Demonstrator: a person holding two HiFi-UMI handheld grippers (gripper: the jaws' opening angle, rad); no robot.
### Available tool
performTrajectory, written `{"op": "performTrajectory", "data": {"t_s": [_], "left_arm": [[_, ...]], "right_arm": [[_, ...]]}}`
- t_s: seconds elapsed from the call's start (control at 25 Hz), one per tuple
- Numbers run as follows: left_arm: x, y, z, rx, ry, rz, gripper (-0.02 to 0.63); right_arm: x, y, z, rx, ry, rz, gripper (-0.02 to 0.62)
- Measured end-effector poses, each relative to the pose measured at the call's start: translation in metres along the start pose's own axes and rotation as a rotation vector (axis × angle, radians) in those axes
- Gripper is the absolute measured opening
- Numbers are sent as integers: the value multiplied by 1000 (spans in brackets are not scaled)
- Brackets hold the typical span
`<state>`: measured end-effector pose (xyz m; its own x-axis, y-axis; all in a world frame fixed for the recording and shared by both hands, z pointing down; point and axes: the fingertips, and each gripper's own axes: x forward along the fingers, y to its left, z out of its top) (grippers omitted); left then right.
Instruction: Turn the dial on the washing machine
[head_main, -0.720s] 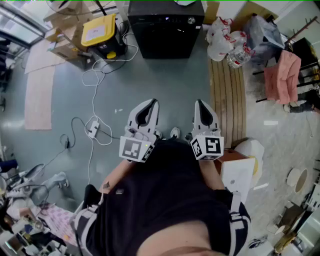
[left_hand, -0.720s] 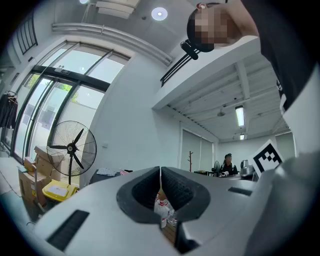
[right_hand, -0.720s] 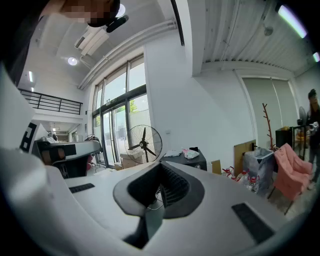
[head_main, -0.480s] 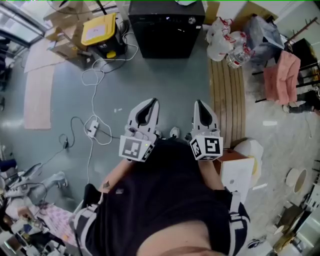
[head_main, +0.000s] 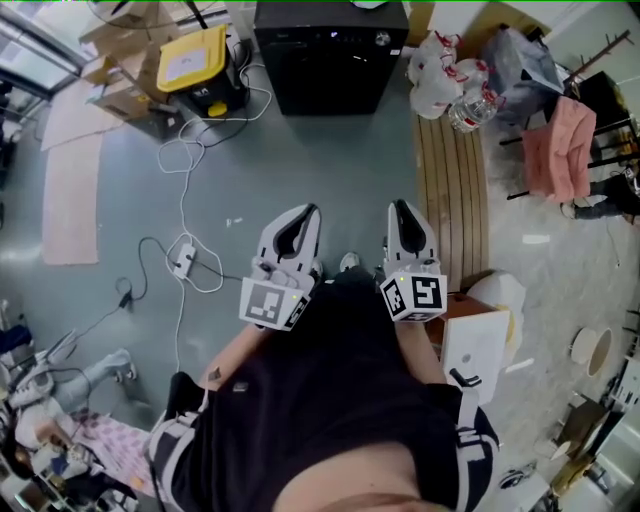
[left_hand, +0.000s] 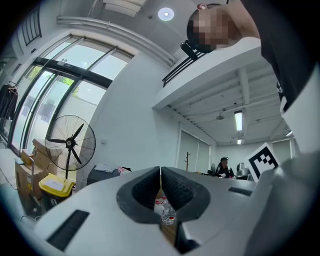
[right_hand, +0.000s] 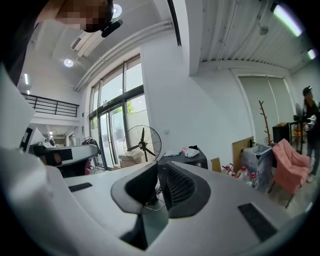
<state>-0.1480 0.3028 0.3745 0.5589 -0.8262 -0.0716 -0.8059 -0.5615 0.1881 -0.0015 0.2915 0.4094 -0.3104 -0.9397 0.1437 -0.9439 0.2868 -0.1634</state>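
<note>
The left claw (left_hand: 160, 171) has its two pads pressed together along a thin seam with nothing between them; only distant bottles show through the hollow behind the tips. The right claw (right_hand: 158, 166) is likewise pressed together and empty, its tips meeting in front of a standing fan (right_hand: 142, 144) far across the room. In the head view both claws are held close in front of the person's torso, side by side and pointing forward over bare grey floor (head_main: 320, 170).

Beyond them, well apart, stands the washing machine (head_main: 332, 62), a dark box against the far edge of the view. A small round knob (head_main: 381, 40) near its right corner appears to be the dial, too small to read its setting. A white cable with a power strip (head_main: 184, 258) trails over the floor to the left, a yellow-lidded box (head_main: 195, 62) sits beside the machine, and a strip of wooden boards (head_main: 455, 190) runs along the right.

Judged from this, the task has not begun: neither claw is near the dial. The approach, the grip and the turn are all left to do.
</note>
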Motion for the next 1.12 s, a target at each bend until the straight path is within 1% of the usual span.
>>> {"op": "performTrajectory", "data": {"t_s": [0.04, 0.08, 0.12, 0.28, 0.44, 0.56, 0.68, 0.84, 0.92, 1.04, 1.12], "left_arm": [[-1, 1, -3, -4, 3, -5, 28], [-1, 3, -5, -11, 6, -8, 28], [-1, 7, -8, -19, 8, -11, 28], [18, 29, -14, -22, 16, -19, 28], [55, 53, -22, -26, 29, 7, 28], [106, 70, -27, -19, 29, 24, 28], [168, 86, -26, 16, 19, 36, 28], [259, 104, -11, 3, 0, 64, 28], [298, 113, -3, 18, -18, 79, 28], [346, 128, 1, 32, -34, 105, 28], [374, 140, 1, 26, -40, 118, 28]], "right_arm": [[1, 1, -3, -1, 7, 0, 75], [4, 1, -7, -2, 14, 2, 134], [9, 2, -10, -5, 21, 1, 162], [40, -6, -18, -6, 44, -29, 163], [88, -29, -22, -25, 67, -22, 163], [140, -62, -20, -30, 62, -7, 163], [199, -101, -8, -43, 61, 14, 163], [288, -156, 17, -94, 76, 43, 166], [333, -182, 25, -107, 79, 58, 173], [400, -218, 27, -132, 99, 69, 179], [444, -242, 21, -153, 121, 52, 190]]}}
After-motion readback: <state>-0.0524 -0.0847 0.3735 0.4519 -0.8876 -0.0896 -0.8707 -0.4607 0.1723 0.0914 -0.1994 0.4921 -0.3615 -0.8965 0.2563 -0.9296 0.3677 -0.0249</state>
